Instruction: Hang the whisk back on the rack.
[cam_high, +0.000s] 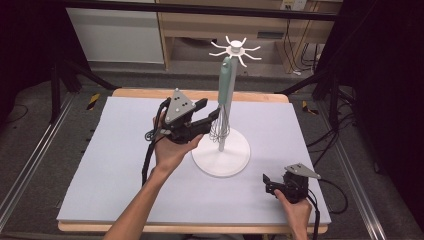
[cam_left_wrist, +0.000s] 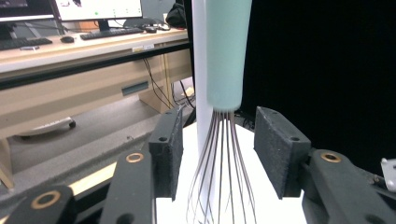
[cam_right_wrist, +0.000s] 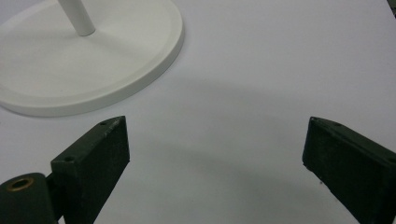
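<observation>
- Left gripper (cam_high: 212, 116) up at the stand, jaws parted and level, with the whisk (cam_high: 223, 100) right at its tips. Nothing pinched: in the left gripper view the wires (cam_left_wrist: 219, 163) run down the gap with air on both sides, touching neither pad.
- The whisk hangs from one arm of the white utensil stand (cam_high: 221, 159), mint handle (cam_left_wrist: 225, 51) on top, wire cage below. Its long axis is plumb, running alongside the stand's pole (cam_left_wrist: 200, 70) just behind it and crossing the line between the jaws squarely.
- So here is what counts: the whisk sits dead ahead of the left tongs, already between them at the neck, where handle meets wires. This hand looks the nearer by far.
- Over to the right gripper (cam_high: 272, 184): down on the tabletop (cam_high: 125, 165), well apart from the whisk, jaws spread wide over bare surface in the right gripper view, holding nothing. The stand's round base (cam_right_wrist: 93, 60) lies ahead and to the left of them.
- My read: any next grip or pull-away belongs to the left hand.
</observation>
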